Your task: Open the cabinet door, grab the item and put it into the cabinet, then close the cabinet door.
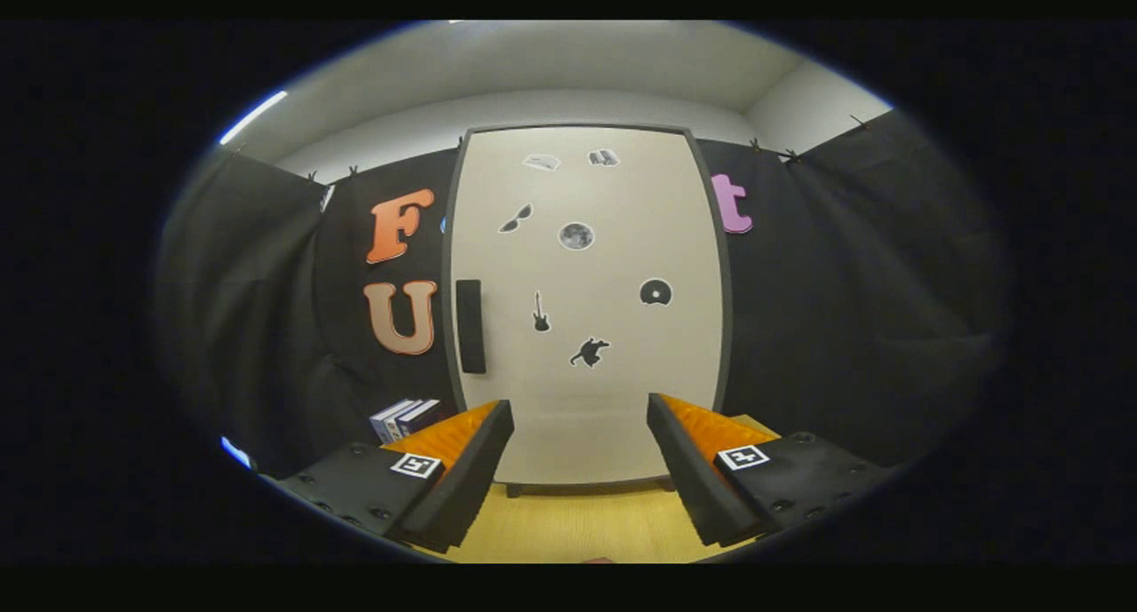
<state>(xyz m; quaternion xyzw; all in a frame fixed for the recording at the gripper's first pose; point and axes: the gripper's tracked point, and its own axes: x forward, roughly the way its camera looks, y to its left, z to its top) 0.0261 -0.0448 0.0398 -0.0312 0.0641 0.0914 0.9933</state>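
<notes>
Spread wide with nothing between them, the gripper (579, 434) and its two fingers hang just above the table (568, 528), pointed squarely at the cabinet.

Straight ahead, the cabinet (586, 483) stands upright on the table, its door (622, 328) shut flat against the frame and dotted with small dark stickers. A dark handle (470, 326) runs vertically along the door's left edge, up and to the left of the left finger, so its long axis stands across the line the fingers span.

Books (406, 418) stand left of the cabinet, just beyond the left finger; they may be the item, though that is only a guess.

A shut door suits either a job finished or one with the item waiting outside; nothing settles which.
</notes>
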